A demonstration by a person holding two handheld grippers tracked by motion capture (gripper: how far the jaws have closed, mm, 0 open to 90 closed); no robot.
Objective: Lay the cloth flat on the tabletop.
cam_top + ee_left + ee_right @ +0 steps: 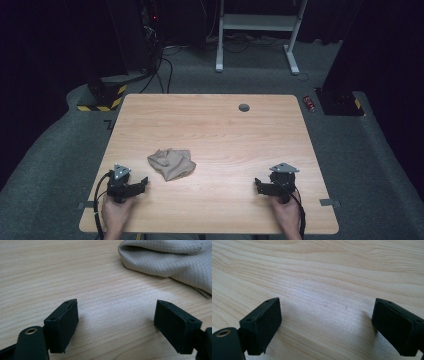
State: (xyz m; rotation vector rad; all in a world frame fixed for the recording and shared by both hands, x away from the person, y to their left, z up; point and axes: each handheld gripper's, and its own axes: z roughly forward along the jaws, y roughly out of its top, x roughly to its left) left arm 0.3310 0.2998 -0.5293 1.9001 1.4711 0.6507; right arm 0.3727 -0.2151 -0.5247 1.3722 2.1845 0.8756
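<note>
A crumpled beige cloth (171, 163) lies on the wooden table (215, 130), left of its middle. My left gripper (143, 183) rests low at the front left, just short of the cloth, jaws wide apart with nothing between them. In the left gripper view the quilted cloth (172, 260) lies ahead and to the right of the left gripper (116, 322). My right gripper (258, 184) sits at the front right, pointing left toward the table's middle. Its own view has the right gripper (325, 323) open over bare wood.
A small round grommet (244, 107) sits near the table's far edge. Beyond the table stand a white desk frame (257, 30), cables and a yellow-black striped base (102, 97) on grey carpet. A red object (310, 103) lies on the floor at the far right corner.
</note>
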